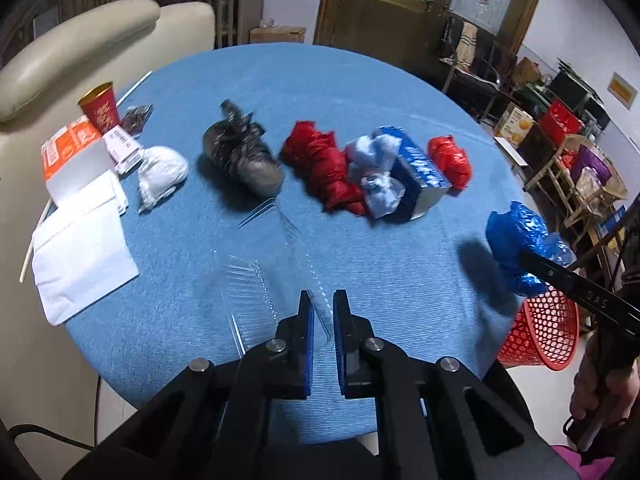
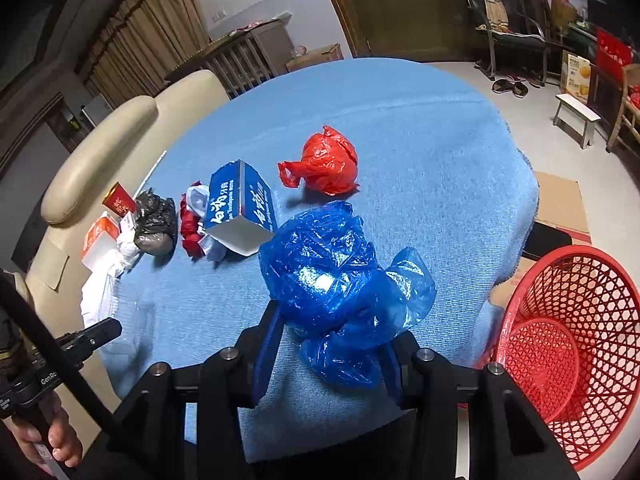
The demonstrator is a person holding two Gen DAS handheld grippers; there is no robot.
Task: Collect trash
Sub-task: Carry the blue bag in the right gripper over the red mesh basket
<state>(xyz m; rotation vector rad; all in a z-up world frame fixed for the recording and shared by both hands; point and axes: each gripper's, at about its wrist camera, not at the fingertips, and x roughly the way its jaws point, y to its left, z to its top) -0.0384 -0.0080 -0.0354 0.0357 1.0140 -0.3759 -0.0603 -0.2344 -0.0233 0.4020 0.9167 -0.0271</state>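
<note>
Crumpled blue plastic bag point(image 2: 340, 292) clamped in right gripper point(image 2: 328, 344) fingers, above bench edge, near red mesh basket point(image 2: 580, 344). We judge it light, soft, slippery; grip the bunched middle. Left gripper point(image 1: 322, 320) fingers slightly apart w/ nothing held.

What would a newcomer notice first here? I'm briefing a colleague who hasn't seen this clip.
First, the crumpled blue plastic bag gripped in the right claw above the round table's blue cloth. Next, the red plastic mesh basket on the floor just right of the table. Then the row of bagged trash mid-table, notably the blue-and-white cardboard box.
</note>
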